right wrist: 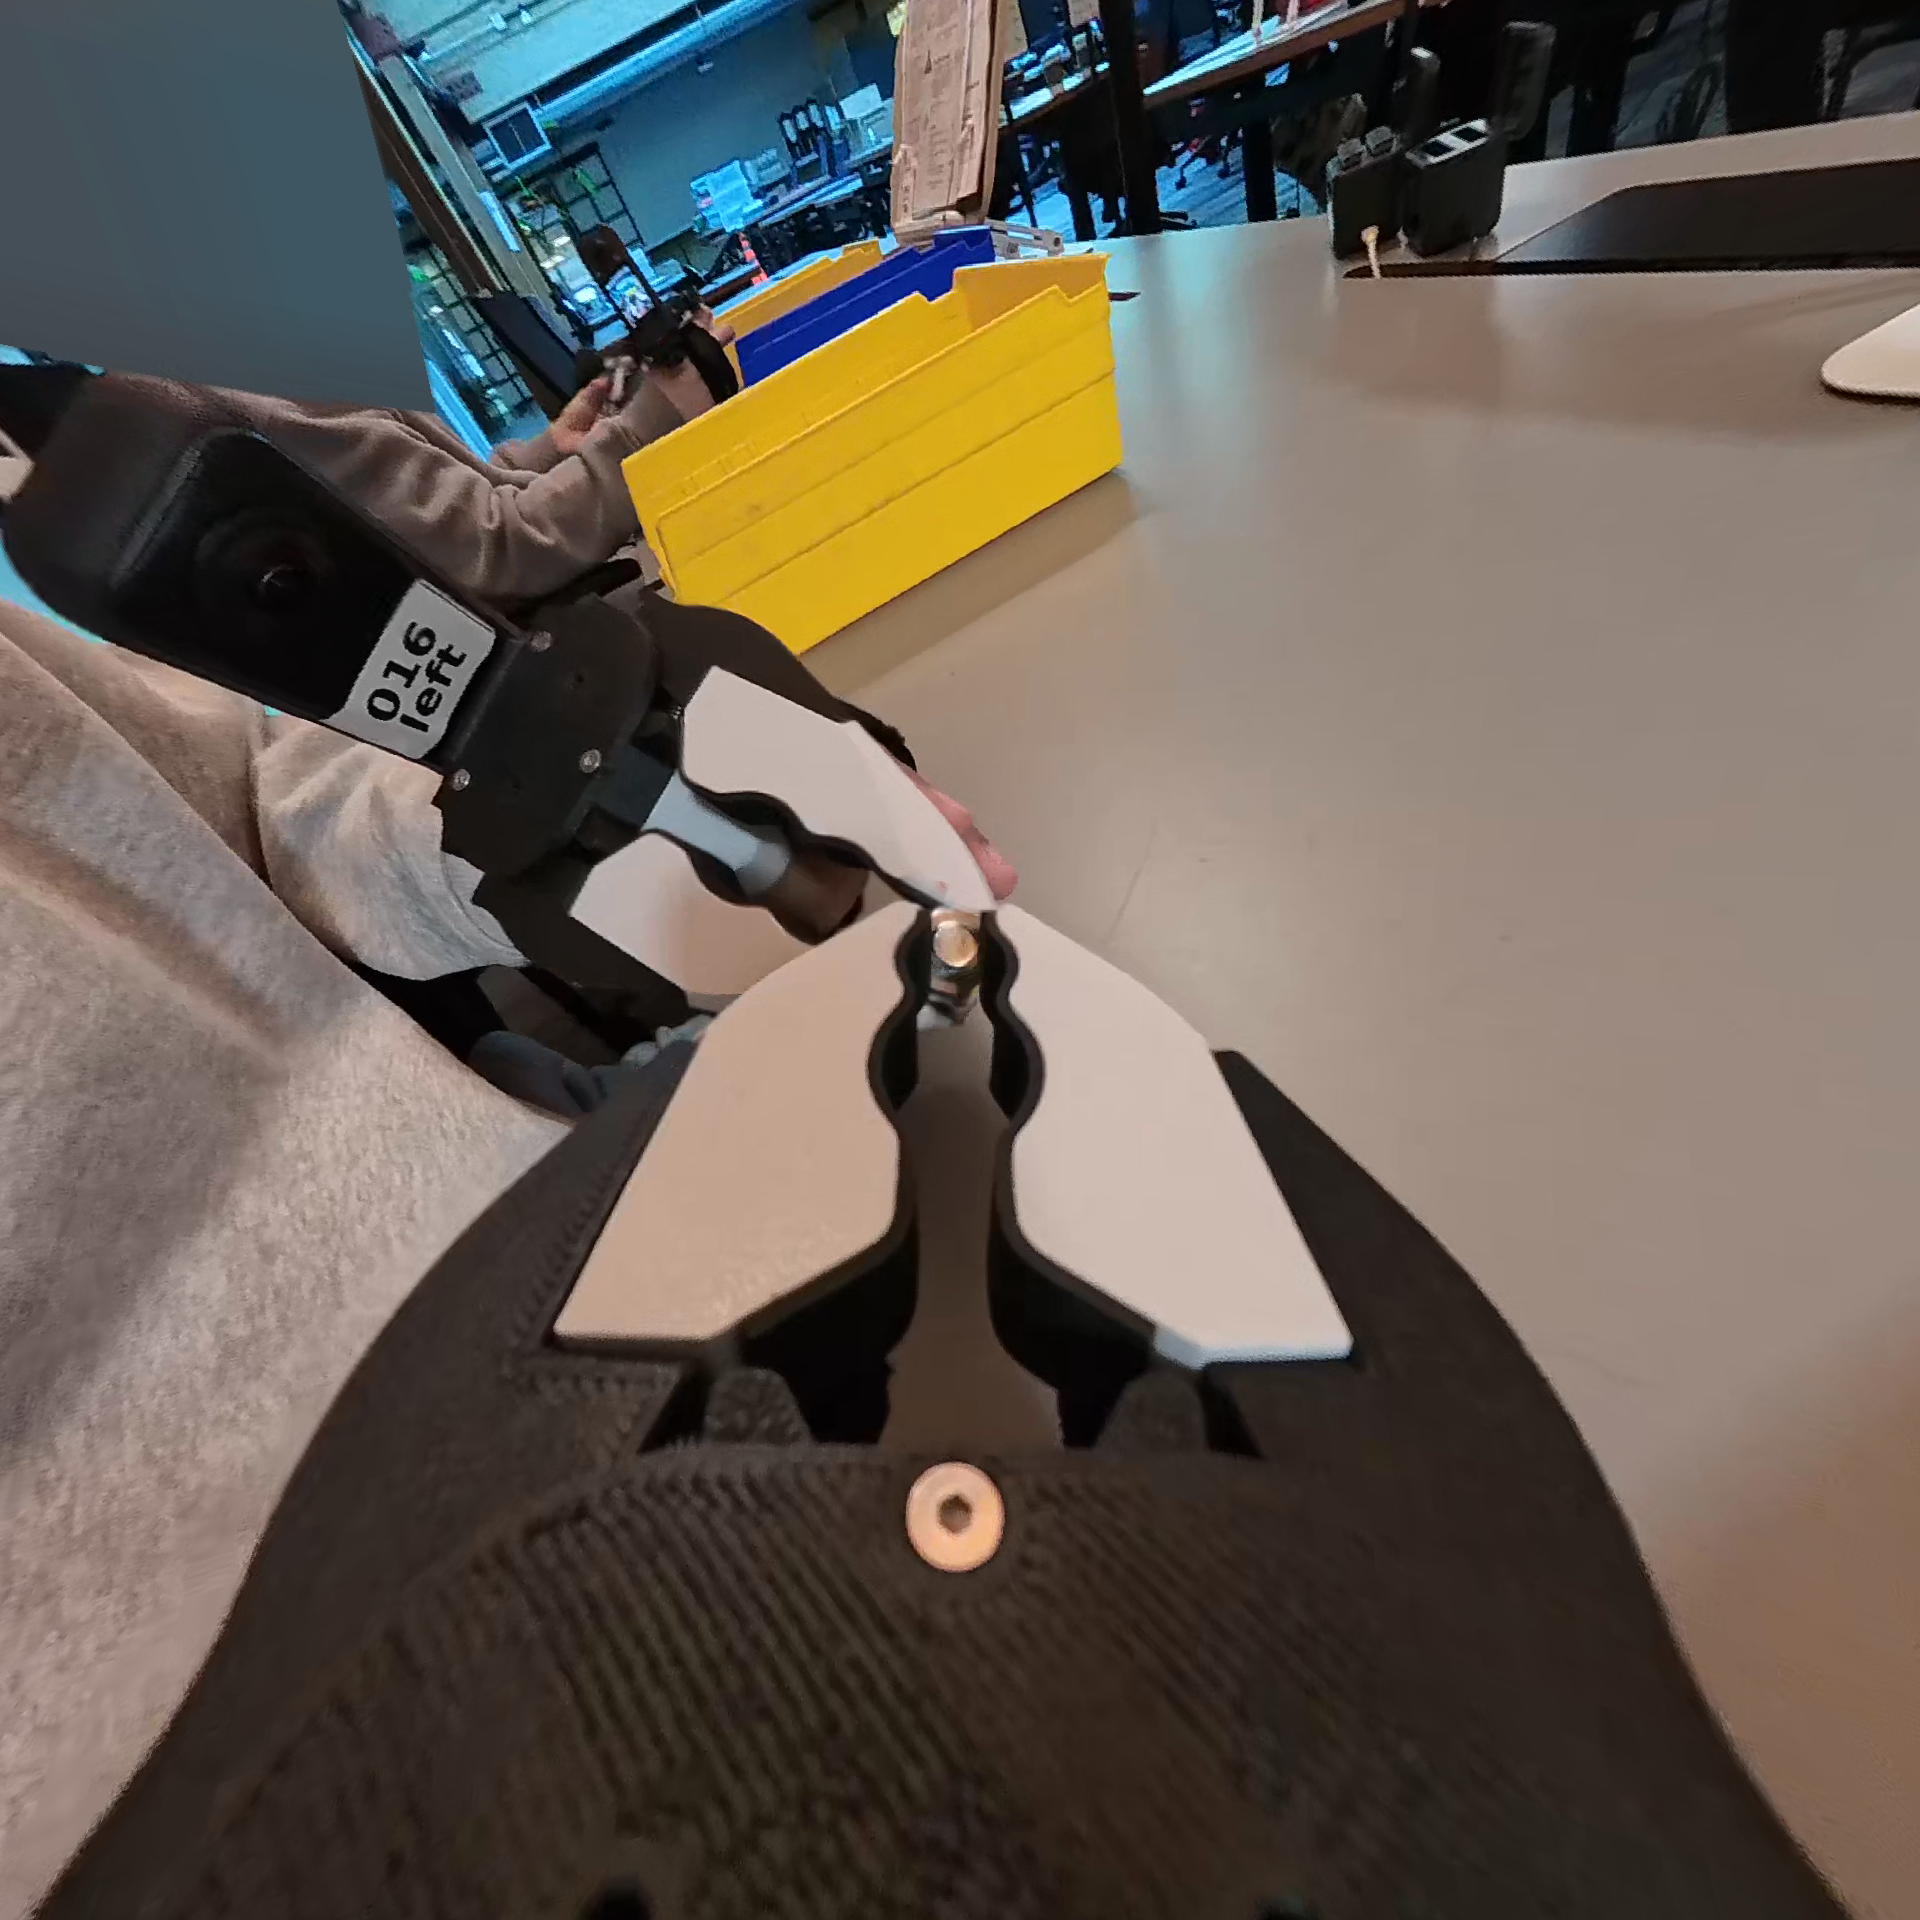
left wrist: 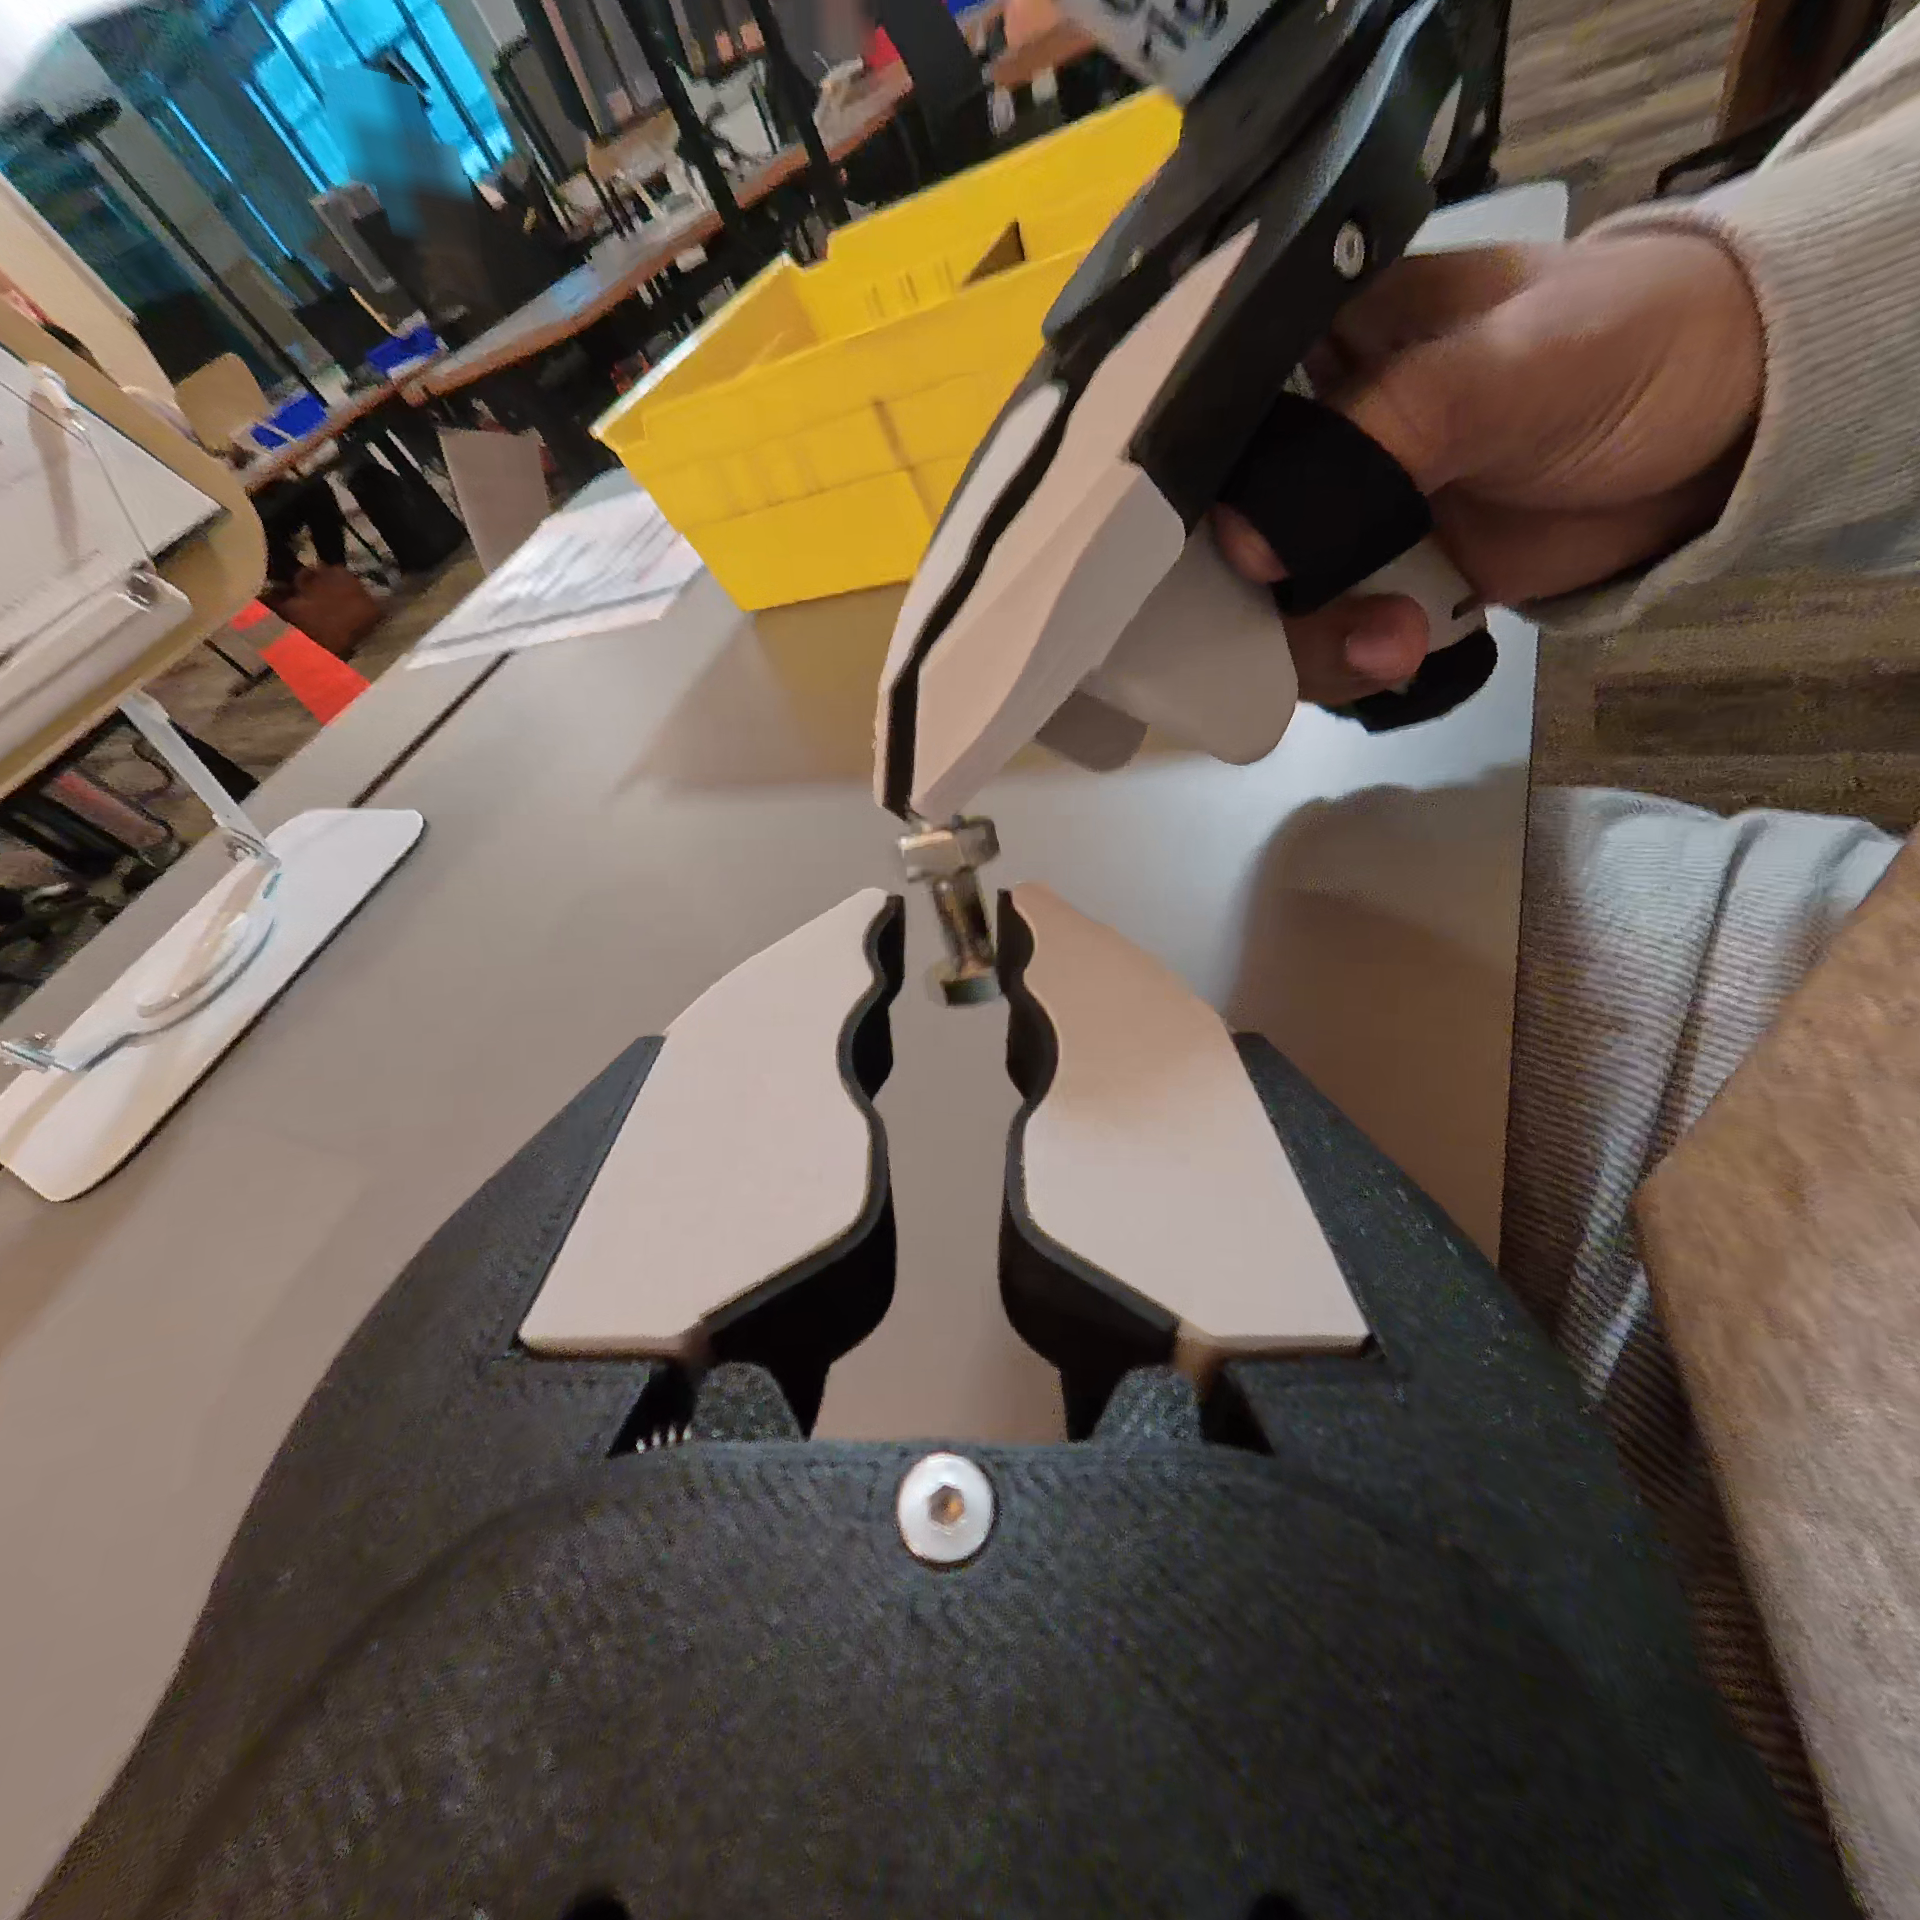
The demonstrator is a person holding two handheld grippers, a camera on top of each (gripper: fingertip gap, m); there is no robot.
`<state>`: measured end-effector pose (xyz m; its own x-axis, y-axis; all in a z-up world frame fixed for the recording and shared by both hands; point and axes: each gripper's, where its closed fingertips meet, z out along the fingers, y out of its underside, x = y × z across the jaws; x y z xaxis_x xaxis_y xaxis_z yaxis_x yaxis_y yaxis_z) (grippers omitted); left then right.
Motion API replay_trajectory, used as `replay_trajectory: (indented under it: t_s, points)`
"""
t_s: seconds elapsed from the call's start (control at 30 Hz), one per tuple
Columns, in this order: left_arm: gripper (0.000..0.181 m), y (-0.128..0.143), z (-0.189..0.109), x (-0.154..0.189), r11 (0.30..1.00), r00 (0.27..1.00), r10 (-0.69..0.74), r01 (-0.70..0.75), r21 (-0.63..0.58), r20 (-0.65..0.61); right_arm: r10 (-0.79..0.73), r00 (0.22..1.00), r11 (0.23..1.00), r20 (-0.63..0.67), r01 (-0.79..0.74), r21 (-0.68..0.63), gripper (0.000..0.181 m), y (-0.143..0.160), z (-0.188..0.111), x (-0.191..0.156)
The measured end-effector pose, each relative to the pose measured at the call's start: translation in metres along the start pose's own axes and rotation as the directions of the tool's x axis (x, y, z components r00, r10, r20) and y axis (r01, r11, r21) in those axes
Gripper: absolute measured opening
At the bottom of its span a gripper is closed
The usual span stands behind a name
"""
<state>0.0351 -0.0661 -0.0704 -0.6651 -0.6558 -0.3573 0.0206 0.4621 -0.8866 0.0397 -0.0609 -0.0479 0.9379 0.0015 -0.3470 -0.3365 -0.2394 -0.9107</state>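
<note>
Left gripper [left wrist: 951, 914] fingers pinched bolt [left wrist: 961, 940] by shank, above grey table [left wrist: 623, 883]. Right gripper [left wrist: 914, 805] came down from above, fingers pressed onto nut [left wrist: 948, 844] at bolt's upper end. Right wrist view: right gripper [right wrist: 951, 940] closed round bolt tip. Yellow bin [left wrist: 831, 416] stood well behind.

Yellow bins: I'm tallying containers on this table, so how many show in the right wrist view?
2. One large yellow bin sits near the table's left edge. A second yellow bin shows partly behind a blue bin beyond it. More may be hidden.
</note>
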Motion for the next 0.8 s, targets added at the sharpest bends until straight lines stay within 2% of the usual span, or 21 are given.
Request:
replay_trajectory:
  t_s: [0.03, 0.33, 0.8]
  points:
    - [0.024, 0.0046, 0.0013, 0.0010, 1.000, 1.000, -0.003, 0.002, -0.023, -0.009, -0.012, 1.000, 1.000, -0.015, 0.012, -0.006, 0.009, 0.0004, -0.0003, 0.0018]
    - [0.027, 0.0095, 0.0023, 0.0014, 0.997, 0.997, -0.060, 0.058, -0.049, -0.039, -0.087, 0.994, 0.996, -0.060, 0.084, -0.042, 0.009, 0.0035, 0.0015, 0.0017]
    - [0.033, 0.0118, 0.0022, 0.0074, 0.995, 0.995, -0.072, 0.066, -0.076, -0.075, -0.042, 0.998, 0.999, -0.050, 0.043, 0.002, 0.009, -0.0025, -0.0016, 0.0022]
